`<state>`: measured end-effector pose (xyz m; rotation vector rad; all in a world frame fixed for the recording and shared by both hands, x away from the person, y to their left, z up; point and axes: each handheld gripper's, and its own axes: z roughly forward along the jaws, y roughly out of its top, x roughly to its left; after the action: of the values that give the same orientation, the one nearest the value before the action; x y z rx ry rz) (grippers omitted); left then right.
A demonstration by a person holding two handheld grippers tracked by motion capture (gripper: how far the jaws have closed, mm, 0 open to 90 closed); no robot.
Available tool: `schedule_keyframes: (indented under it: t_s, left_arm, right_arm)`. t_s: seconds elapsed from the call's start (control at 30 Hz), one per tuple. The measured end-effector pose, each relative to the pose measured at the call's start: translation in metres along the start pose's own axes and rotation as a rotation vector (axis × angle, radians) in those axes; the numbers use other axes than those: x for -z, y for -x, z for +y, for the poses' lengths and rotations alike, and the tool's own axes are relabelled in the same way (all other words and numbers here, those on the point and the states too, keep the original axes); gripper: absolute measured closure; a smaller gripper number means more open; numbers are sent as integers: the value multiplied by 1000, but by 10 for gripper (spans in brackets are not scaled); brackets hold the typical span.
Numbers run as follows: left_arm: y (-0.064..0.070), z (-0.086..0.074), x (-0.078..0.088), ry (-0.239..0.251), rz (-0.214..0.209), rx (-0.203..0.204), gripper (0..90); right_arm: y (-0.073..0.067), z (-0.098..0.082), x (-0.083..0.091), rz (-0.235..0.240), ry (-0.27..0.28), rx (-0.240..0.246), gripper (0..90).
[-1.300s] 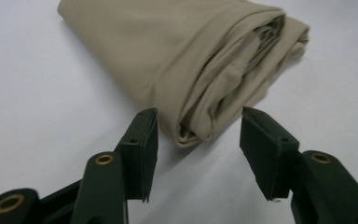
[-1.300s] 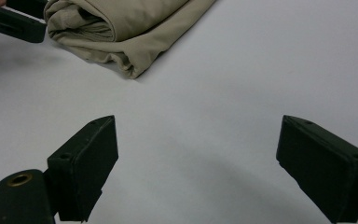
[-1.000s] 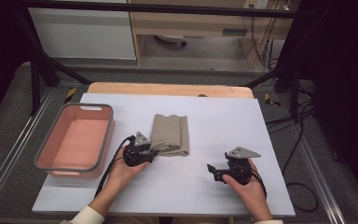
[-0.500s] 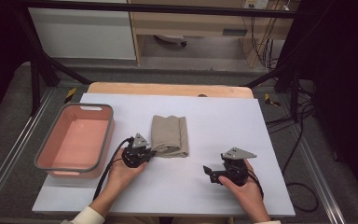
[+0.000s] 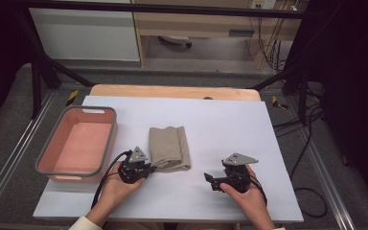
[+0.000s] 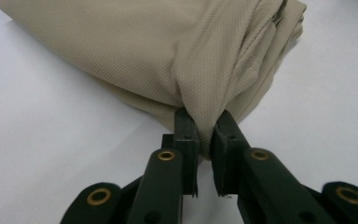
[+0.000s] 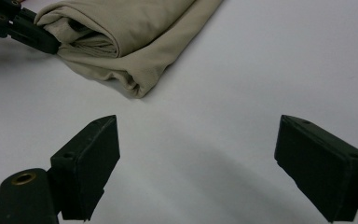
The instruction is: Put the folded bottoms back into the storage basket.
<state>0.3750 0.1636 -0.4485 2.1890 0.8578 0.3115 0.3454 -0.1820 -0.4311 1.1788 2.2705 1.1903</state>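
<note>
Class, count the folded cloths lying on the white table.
1: the beige folded cloth lies mid-table, right of the pink bin, its near corner pinched by the left tool.

Overhead looks down; claw cameras share cloth (image 6: 168, 56).

left gripper (image 6: 205, 140): black, brass rivets; right gripper (image 7: 196, 163): black, grey plate; sleeve (image 5: 84, 224): white
</note>
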Motion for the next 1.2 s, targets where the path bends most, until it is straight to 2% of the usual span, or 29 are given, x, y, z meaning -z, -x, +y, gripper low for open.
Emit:
schedule_keyframes:
  t_s: [0.33, 0.57, 0.93, 1.2]
  left_arm:
    - [11, -18, 20, -15, -30, -11, 824]
    - [17, -32, 34, -19, -46, -6, 823]
    - [20, -40, 43, -25, -49, -2, 822]
    - [22, -42, 46, -28, -44, -6, 822]
  right_arm:
    - [-17, 3, -6, 35, -20, 28, 149]
    - [-36, 5, -14, 76, -45, 63, 152]
    - [-60, 6, -24, 136, -76, 106, 173]
    - [-71, 6, -30, 164, -99, 129, 182]
